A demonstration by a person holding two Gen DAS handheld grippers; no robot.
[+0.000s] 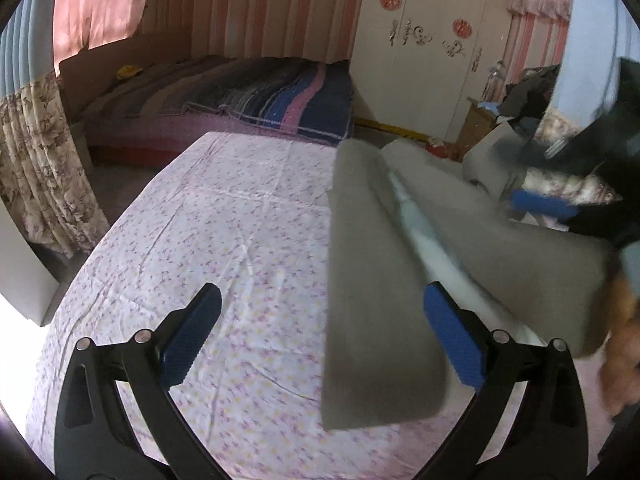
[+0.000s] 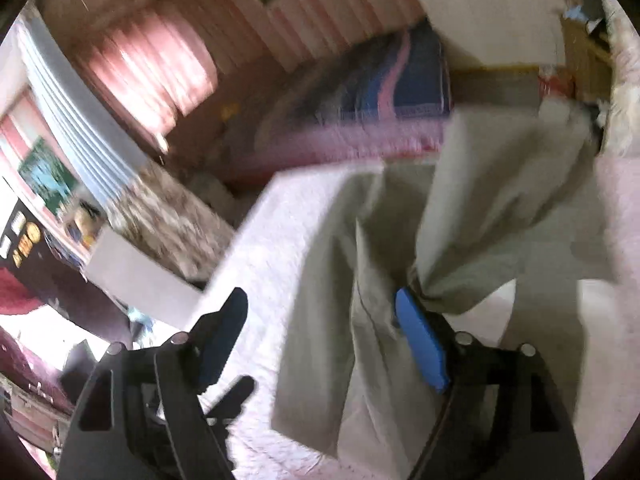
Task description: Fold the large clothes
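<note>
A pair of grey-beige trousers (image 1: 376,280) lies on the floral sheet of the bed (image 1: 224,232), its legs draped over a raised edge on the right. My left gripper (image 1: 320,320) is open, its right pad against the cloth and nothing between the jaws. The right gripper (image 1: 540,204) shows blurred at the far right above the trousers. In the right wrist view the trousers (image 2: 380,264) hang bunched and blurred. My right gripper (image 2: 320,320) is open, with a fold of cloth resting against the outer side of its right finger (image 2: 420,344).
A second bed (image 1: 248,100) with a striped blanket stands behind. White wardrobe doors (image 1: 424,40) and a cluttered wooden stand (image 1: 484,120) are at the back right. Floral curtains (image 1: 36,160) hang at the left. A person's hand (image 1: 620,352) is at the right edge.
</note>
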